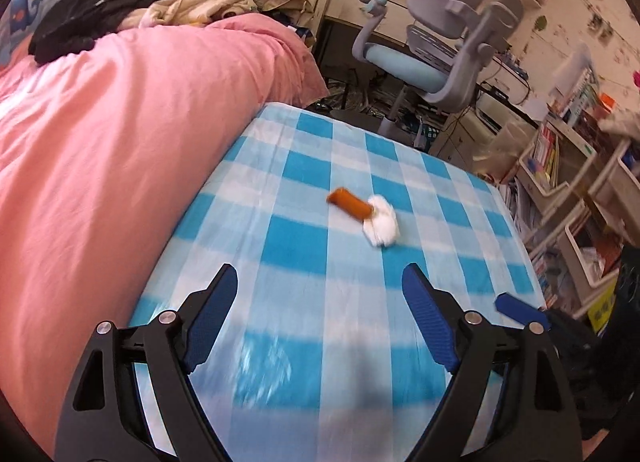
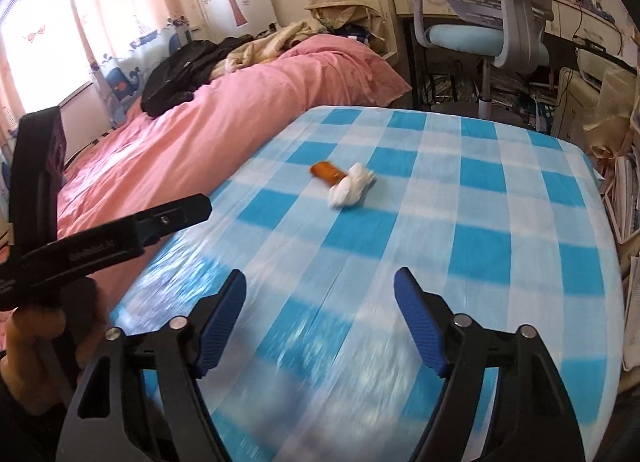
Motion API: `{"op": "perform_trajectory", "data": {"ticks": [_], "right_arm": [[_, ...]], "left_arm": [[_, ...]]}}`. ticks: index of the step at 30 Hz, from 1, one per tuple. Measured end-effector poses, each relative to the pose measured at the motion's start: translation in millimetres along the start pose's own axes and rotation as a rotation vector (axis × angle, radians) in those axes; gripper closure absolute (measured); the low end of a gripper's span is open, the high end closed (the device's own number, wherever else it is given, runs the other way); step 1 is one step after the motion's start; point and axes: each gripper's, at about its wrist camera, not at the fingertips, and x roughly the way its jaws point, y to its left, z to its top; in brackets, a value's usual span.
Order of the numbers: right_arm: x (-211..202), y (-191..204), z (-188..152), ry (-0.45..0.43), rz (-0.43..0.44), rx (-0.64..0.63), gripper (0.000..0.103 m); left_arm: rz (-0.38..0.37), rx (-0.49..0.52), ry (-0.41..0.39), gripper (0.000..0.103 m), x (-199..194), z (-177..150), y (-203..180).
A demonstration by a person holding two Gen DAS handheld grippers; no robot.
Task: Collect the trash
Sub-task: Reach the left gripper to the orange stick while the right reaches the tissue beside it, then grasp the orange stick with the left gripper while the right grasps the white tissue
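Observation:
An orange cylinder-shaped piece of trash lies on the blue-and-white checked tablecloth, touching a crumpled white tissue to its right. The right wrist view shows the same orange piece and tissue near the cloth's middle. My left gripper hangs open over the near part of the table, short of both items, with nothing between its fingers. My right gripper is also open and empty, equally short of them. One blue pad of the right gripper shows at the left view's lower right.
A bed with a pink duvet runs along the table's left edge, with dark clothes piled on it. A grey-and-blue desk chair stands beyond the far edge. Cluttered shelves line the right side. A hand grips a black frame.

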Motion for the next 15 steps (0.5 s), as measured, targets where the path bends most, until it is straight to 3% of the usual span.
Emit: {"op": "perform_trajectory", "data": {"ticks": [6, 11, 15], "right_arm": [[36.3, -11.3, 24.0, 0.004, -0.002, 0.004, 0.038], [61.4, -12.2, 37.0, 0.020, 0.000, -0.020, 0.042], [76.7, -16.0, 42.5, 0.043, 0.005, -0.017, 0.047]], "left_arm": [[-0.051, -0.077, 0.061, 0.023, 59.1, 40.1, -0.7], [-0.068, -0.076, 0.141, 0.039, 108.0, 60.6, -12.4], [-0.057, -0.074, 0.210, 0.045, 138.3, 63.0, -18.3]]}}
